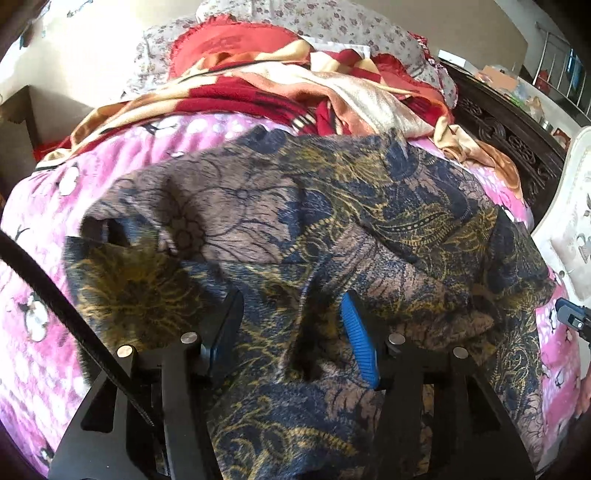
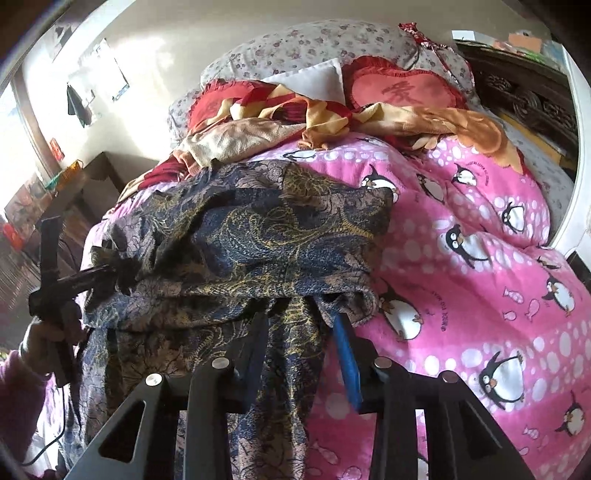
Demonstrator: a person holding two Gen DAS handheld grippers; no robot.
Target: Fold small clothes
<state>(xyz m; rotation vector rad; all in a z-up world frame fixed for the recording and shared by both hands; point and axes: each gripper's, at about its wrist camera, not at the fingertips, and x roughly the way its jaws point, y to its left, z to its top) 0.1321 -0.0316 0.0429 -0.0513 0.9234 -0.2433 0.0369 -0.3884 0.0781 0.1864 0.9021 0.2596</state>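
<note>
In the left wrist view, the left gripper [image 1: 291, 325] is low over a dark patterned garment [image 1: 295, 221] with blue, gold and brown flowers. This garment lies spread and wrinkled on a pink penguin blanket [image 1: 44, 229] that covers the bed. The jaws stand apart, about half open, and a raised fold of the cloth sits between them, but the pads do not press on it. Behind the garment there is a red and cream blanket [image 1: 258, 88] in a heap, and floral pillows [image 1: 332, 22] lie further back. In the right wrist view, the right gripper [image 2: 301, 332] is at the near right edge of the same garment [image 2: 258, 236], where the cloth hangs down over the edge of the bed. Its jaws are partly open; a strip of the cloth hangs between them, and they do not seem to clamp it. At the left, a hand [image 2: 44, 332] in a pink sleeve holds the other gripper at the garment's far corner. The penguin blanket [image 2: 480, 258] fills the right side.
</note>
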